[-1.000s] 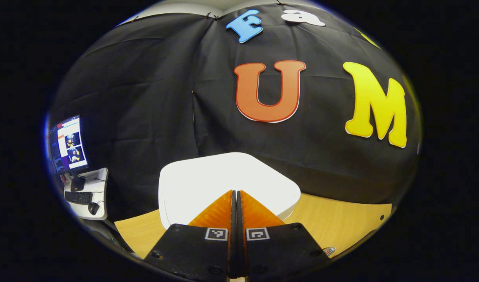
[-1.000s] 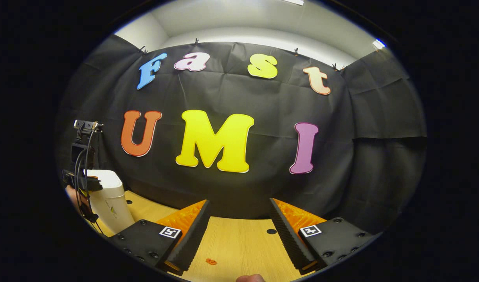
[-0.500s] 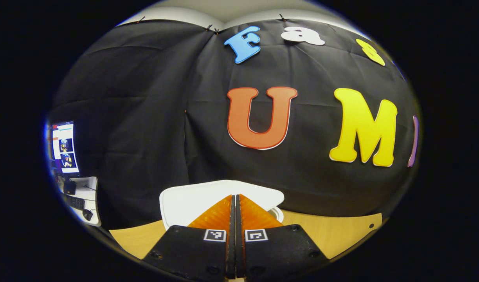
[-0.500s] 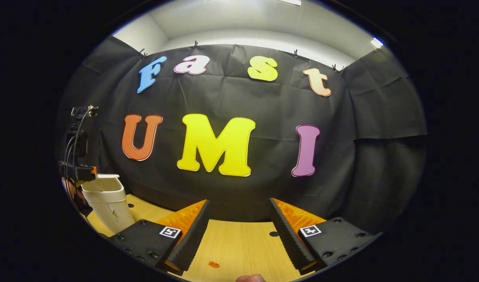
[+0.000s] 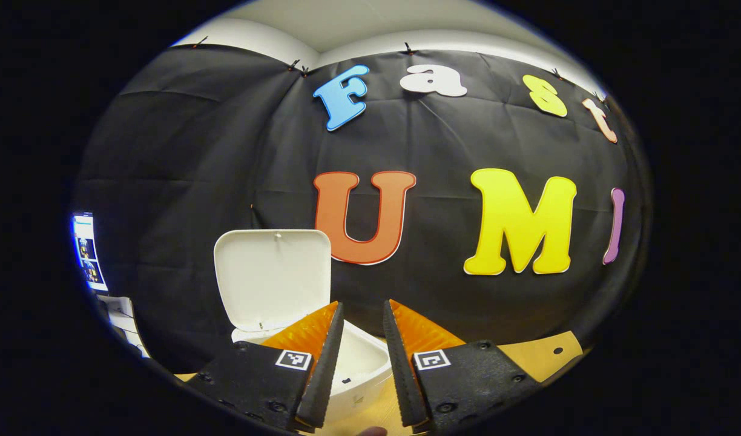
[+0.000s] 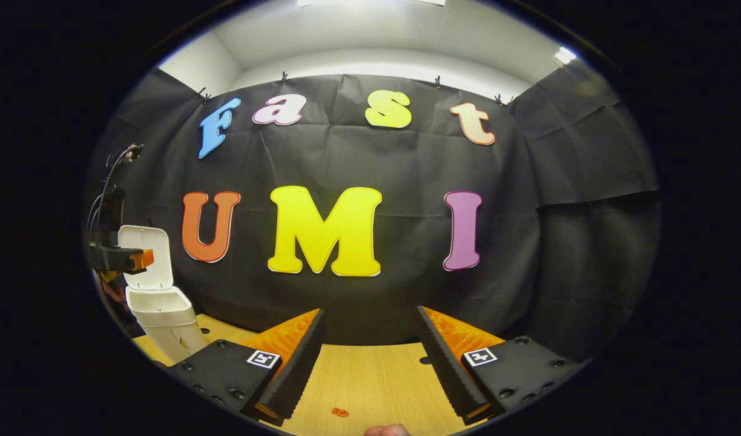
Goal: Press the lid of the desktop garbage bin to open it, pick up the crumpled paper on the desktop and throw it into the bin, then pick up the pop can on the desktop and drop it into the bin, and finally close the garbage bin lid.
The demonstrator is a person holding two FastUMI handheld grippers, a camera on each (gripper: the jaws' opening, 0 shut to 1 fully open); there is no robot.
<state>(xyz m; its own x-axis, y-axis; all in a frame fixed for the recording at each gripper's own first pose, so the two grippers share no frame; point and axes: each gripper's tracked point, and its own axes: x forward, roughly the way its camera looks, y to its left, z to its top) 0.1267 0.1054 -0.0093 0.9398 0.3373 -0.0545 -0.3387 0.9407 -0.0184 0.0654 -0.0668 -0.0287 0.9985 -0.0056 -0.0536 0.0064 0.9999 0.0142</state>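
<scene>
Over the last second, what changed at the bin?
The bin's lid went from shut to standing upright, so the bin is now open. The left gripper, shut and down on the lid before, has lifted off and opened a gap between its fingers; it holds nothing. The right gripper stayed open and empty over the table.

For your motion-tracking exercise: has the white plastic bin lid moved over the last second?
Yes. The white plastic bin lid has swung up from flat on the white bin body, and now stands upright against the black cloth wall.
</scene>
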